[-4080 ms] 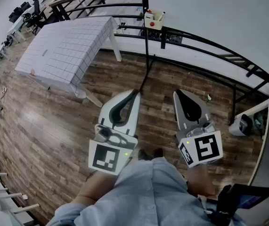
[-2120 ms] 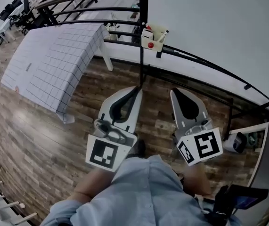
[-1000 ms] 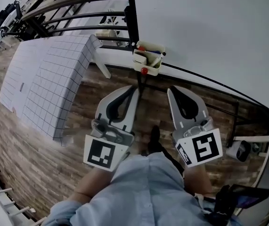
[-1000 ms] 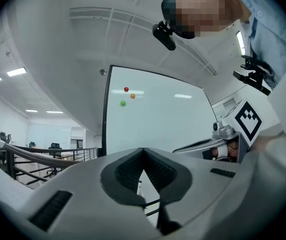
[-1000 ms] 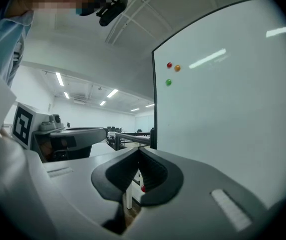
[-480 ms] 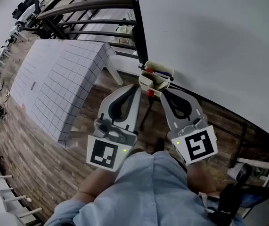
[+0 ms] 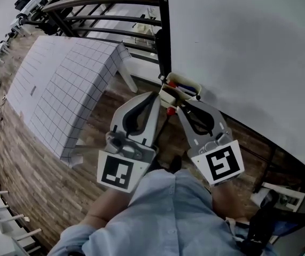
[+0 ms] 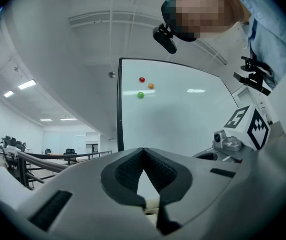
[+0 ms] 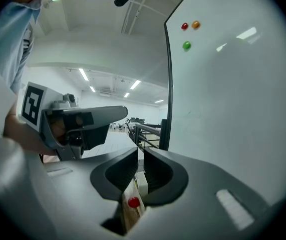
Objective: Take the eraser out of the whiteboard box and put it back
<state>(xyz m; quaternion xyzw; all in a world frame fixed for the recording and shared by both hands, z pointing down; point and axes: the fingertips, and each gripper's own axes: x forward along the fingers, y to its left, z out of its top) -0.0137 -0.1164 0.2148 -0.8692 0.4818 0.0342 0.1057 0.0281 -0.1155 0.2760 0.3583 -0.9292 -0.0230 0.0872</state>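
The cream whiteboard box (image 7: 180, 91) hangs on the whiteboard's lower edge with markers inside and a red magnet (image 7: 170, 111) on its front. I cannot make out the eraser. My left gripper (image 7: 155, 95) is shut and empty, its tips just left of the box. My right gripper (image 7: 179, 110) points at the box's front from below; its jaws are opening, with a narrow slit between them and nothing gripped. In the right gripper view, the box (image 9: 131, 211) and its magnet (image 9: 133, 202) show through the right gripper's (image 9: 140, 151) slit. In the left gripper view, the left gripper's (image 8: 143, 151) tips touch.
The whiteboard (image 7: 248, 47) fills the upper right, with a black frame post (image 7: 163, 31) at its left edge and coloured magnets (image 9: 185, 26) high up. A table under a gridded cloth (image 7: 61, 79) stands to the left, black railings (image 7: 104, 1) behind it. Wooden floor lies below.
Both grippers have drawn closer to the box. The right gripper's tips have swung left, under the box's front. The left gripper stays shut.
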